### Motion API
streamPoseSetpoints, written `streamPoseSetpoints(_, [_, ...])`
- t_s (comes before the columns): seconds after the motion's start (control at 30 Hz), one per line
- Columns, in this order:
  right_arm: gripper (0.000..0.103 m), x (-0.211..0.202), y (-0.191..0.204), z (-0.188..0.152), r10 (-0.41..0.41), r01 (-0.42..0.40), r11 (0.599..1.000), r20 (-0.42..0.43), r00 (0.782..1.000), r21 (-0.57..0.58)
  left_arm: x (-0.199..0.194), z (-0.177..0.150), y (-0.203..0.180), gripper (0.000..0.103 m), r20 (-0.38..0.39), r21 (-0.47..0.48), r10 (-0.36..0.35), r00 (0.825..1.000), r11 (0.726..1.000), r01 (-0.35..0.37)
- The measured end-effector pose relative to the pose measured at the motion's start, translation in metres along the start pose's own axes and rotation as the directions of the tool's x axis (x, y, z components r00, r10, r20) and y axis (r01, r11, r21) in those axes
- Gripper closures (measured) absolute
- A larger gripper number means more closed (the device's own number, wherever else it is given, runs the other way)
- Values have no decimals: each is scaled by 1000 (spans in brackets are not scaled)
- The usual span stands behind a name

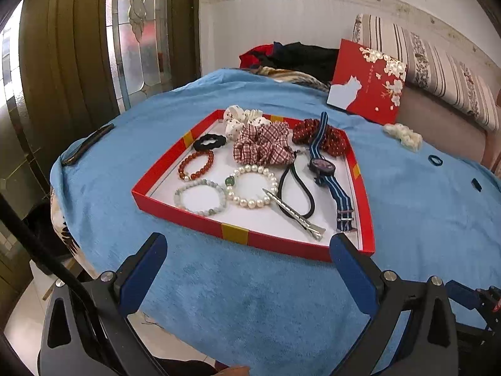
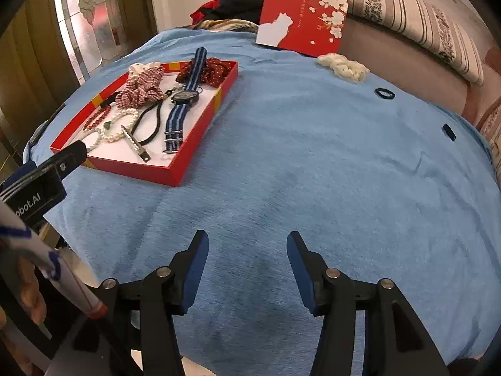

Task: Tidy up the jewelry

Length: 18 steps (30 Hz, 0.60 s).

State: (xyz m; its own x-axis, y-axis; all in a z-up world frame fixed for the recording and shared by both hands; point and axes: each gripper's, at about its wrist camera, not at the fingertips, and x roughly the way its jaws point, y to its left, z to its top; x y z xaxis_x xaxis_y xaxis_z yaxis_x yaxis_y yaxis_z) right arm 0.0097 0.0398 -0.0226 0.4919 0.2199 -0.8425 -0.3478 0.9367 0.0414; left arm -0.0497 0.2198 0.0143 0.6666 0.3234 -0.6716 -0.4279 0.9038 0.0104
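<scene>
A shallow red tray (image 1: 233, 233) (image 2: 200, 131) lies on the blue cloth and holds several scrunchies, bead and pearl bracelets (image 1: 255, 186), a metal hair clip (image 1: 296, 214), a black hair tie and a blue striped watch (image 1: 324, 164) (image 2: 184, 97). My left gripper (image 1: 250, 250) hovers just before the tray's near edge, its jaws wide apart with nothing between them. My right gripper (image 2: 247, 244) stands open over bare cloth to the right of the tray, holding nothing. A cream scrunchie (image 2: 343, 67), a small dark hair tie (image 2: 384, 93) and a small dark clip (image 2: 448, 132) lie loose on the cloth.
The red box lid (image 1: 368, 83) (image 2: 302, 17) with white blossoms leans at the back against a striped cushion (image 2: 416, 22). A dark flat clip (image 1: 87, 144) lies at the cloth's left edge. Dark clothes (image 1: 300, 56) are piled behind. The table drops off at the left, beside a glass door.
</scene>
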Motion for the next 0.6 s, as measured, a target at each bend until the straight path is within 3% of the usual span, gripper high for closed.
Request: streamPoseSetpoints(0.6, [45, 13, -2, -1, -37, 37, 999, -43, 998, -5, 22, -7, -4, 0, -128, 12, -61, 990, 998, 63])
